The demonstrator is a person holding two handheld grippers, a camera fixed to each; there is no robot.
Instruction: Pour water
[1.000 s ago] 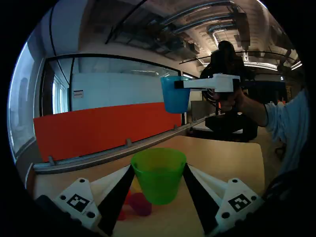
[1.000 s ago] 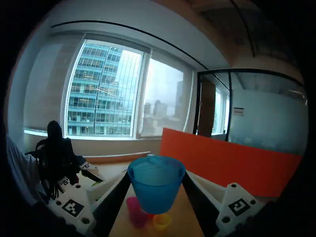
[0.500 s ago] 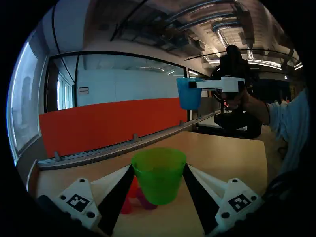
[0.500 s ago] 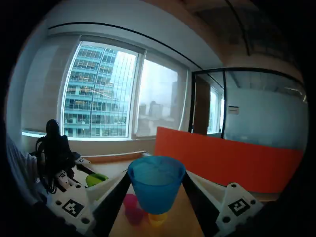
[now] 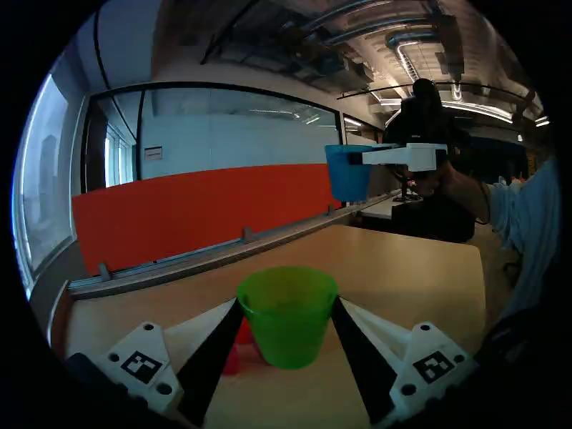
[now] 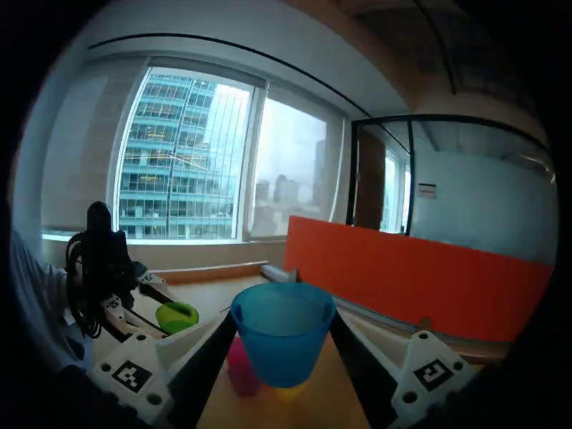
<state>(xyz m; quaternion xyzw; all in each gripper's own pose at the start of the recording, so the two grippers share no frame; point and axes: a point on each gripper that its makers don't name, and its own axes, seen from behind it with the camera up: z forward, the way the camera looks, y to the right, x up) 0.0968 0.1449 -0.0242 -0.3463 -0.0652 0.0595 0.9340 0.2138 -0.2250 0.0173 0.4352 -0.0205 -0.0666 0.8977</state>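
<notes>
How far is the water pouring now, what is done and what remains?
Done: the left gripper holds the green cup and the right gripper holds the blue cup, both above the table. In hand: the blue cup hangs roughly upright, apart from the green one. Left: bring it over and tilt; no pour shows yet.

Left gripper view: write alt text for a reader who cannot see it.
The left tool clamps a green cup over a wooden table. Farther off, a hand holds the right tool, which grips a blue cup.
</notes>
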